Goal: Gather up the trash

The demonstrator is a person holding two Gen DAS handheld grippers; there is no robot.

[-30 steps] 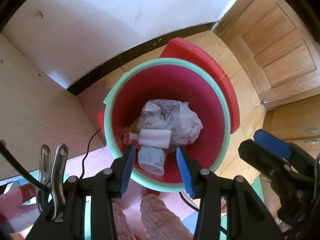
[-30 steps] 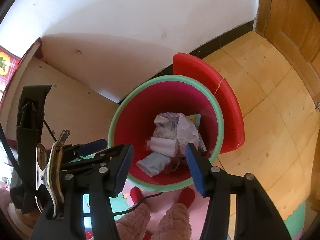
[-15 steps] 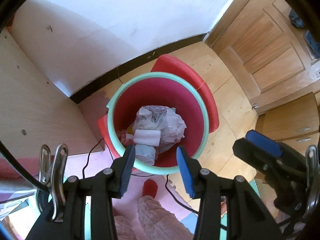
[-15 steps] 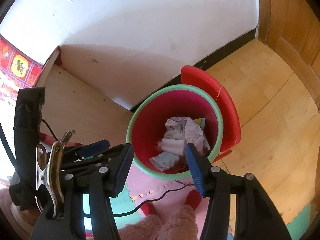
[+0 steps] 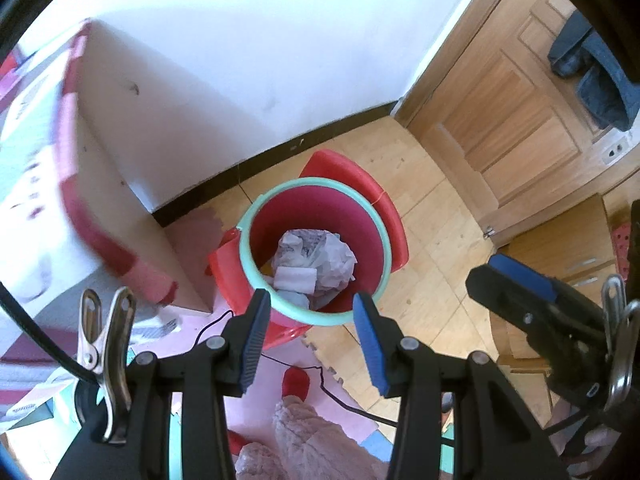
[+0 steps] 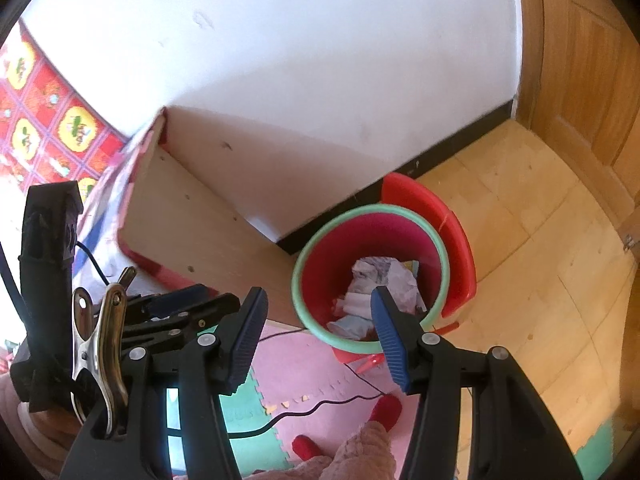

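my left claw [image 5: 308, 336] and right claw [image 6: 316, 336] both part-open, empty, above red bin [image 5: 280, 208], crumpled paper [image 5: 320, 252] inside

The wall [image 5: 248, 52] is white and has a black baseboard [image 5: 280, 156] along the bottom. The floor [image 5: 436, 248] is of light wood, with pink [image 6: 304, 376] and green foam mats [image 6: 256, 432] on the near part, and a wooden door [image 5: 508, 92] stands at the right. At the left stands a pale wooden cabinet [image 6: 200, 220], and sunlight falls on the wall above it.
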